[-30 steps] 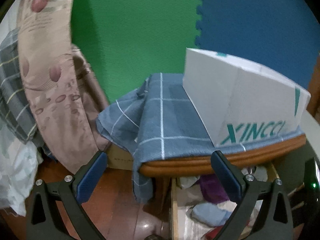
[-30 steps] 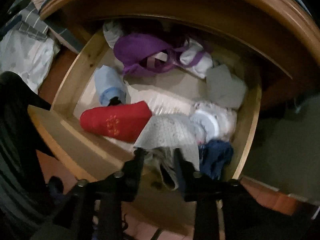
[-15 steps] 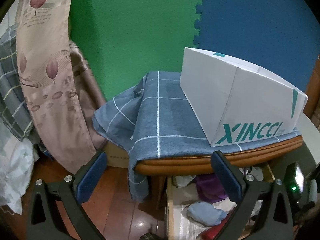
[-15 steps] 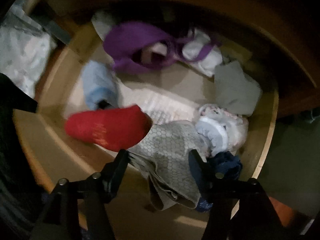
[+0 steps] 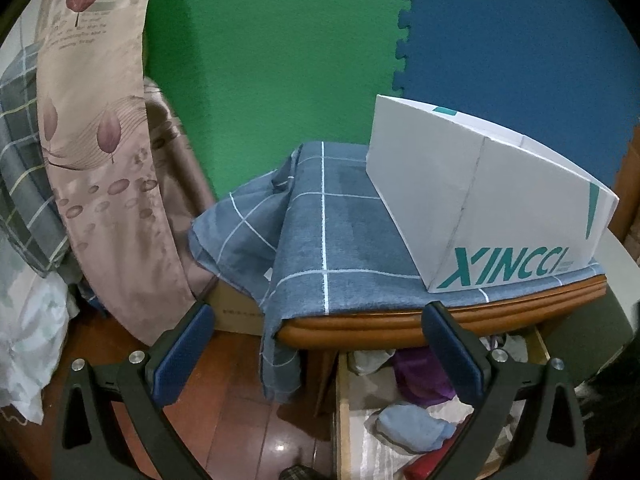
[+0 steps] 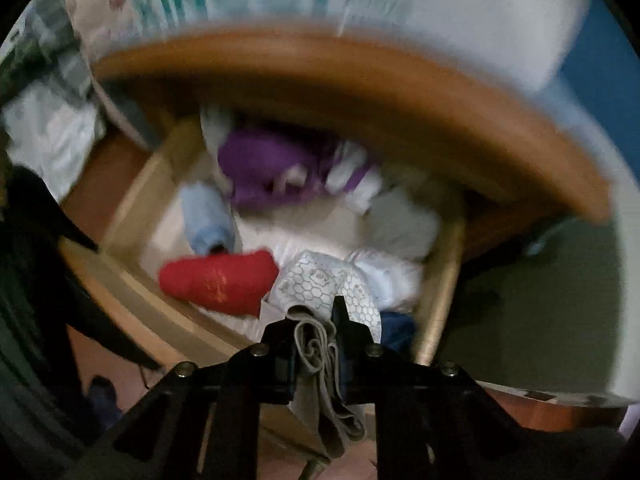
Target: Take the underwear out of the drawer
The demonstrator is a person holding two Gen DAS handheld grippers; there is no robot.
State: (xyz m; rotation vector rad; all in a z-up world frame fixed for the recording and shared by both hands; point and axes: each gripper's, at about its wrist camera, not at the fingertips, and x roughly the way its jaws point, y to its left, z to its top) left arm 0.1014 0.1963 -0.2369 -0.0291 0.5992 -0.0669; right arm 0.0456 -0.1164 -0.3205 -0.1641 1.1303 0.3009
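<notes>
presently right tongs (image 6: 314, 322) angled down over the open drawer (image 6: 440, 280), pinching grey honeycomb-print underwear (image 6: 324, 284); left tongs (image 5: 316, 344) spread, level, facing the cloth-covered surface (image 5: 400, 324).

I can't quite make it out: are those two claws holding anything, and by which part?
The right gripper pinches the grey honeycomb-patterned underwear by its bunched near edge. The left gripper is open, holding nothing.

Box (image 5: 492, 216) on cloth (image 5: 344, 240), above drawer (image 5: 344, 408)
</notes>
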